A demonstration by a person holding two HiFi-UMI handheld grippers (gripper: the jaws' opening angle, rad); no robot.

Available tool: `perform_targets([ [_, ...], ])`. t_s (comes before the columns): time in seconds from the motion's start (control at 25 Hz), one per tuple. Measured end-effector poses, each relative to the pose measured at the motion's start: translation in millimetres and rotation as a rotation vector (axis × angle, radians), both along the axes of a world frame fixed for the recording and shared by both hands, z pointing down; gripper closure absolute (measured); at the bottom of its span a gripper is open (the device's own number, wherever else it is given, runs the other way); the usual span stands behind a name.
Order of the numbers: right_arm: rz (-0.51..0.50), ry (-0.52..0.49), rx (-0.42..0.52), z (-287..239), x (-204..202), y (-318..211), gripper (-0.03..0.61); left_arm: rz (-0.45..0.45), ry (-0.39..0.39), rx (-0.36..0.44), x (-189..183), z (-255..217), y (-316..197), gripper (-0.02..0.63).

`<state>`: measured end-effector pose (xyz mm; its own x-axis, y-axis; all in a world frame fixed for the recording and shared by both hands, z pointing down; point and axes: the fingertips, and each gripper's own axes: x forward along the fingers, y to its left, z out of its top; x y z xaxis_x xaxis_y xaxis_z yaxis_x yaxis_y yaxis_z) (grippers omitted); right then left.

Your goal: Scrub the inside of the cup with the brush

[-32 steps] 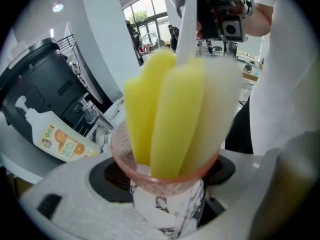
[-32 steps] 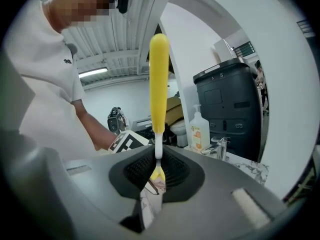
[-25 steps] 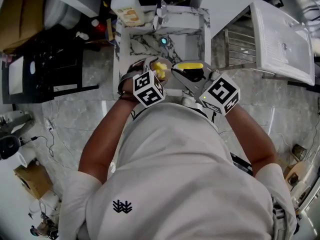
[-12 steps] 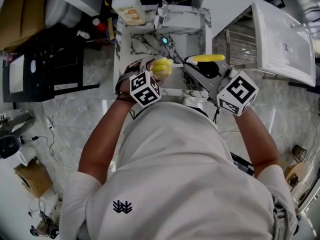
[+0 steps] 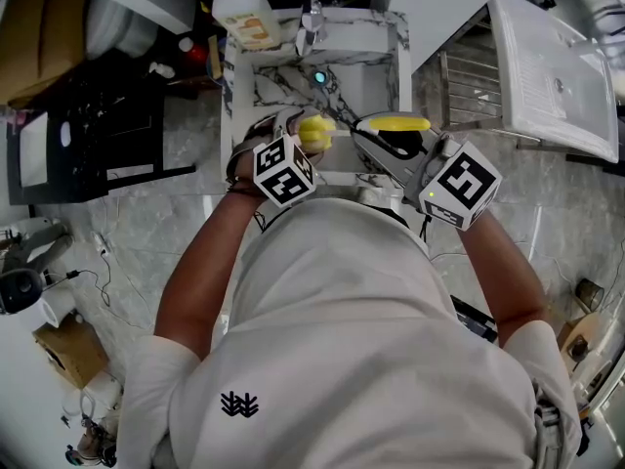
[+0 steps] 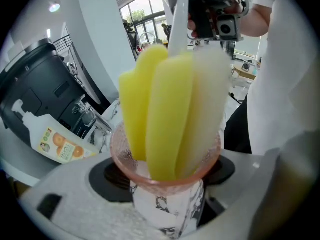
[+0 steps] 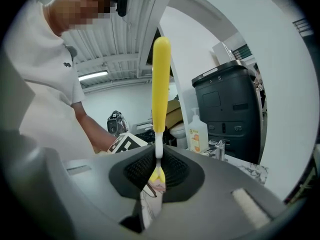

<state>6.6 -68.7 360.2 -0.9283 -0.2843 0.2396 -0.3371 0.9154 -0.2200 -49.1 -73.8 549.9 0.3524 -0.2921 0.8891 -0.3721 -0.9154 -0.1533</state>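
Now left gripper [image 6: 167, 184] clamps the pink cup [image 6: 126, 155], right gripper [image 7: 156, 176] pinches the brush [image 7: 160, 89]; its yellow sponge [image 6: 167, 114] plugs the cup over the sink [image 5: 376, 86], soap bottle [image 5: 247, 18] beside the faucet [image 5: 312, 16].

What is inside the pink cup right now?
The brush's yellow and white sponge head fills the cup, sticking out above its rim. The cup's bottom is covered by the sponge.

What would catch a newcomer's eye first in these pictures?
The big yellow-and-white sponge brush head fills the left gripper view, stuffed into a pink glass cup held between the left gripper's jaws. In the right gripper view the brush's yellow handle stands up from the right gripper's shut jaws. In the head view, both meet over a marble sink.
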Motion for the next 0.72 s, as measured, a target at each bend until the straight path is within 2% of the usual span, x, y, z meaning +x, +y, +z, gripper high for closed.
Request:
perform_targets([
  [0.36, -0.104, 0.104, 0.106, 21.9, -31.6, 10.0, 0.537, 0.067, -0.005, 0.0, 14.3, -8.3, 2.7, 0.235],
  [0.72, -0.107, 0.114, 0.128, 17.5, -26.9, 1.1, 0.534, 0.142, -0.041, -0.015, 13.4, -2.0, 11.4, 0.235],
])
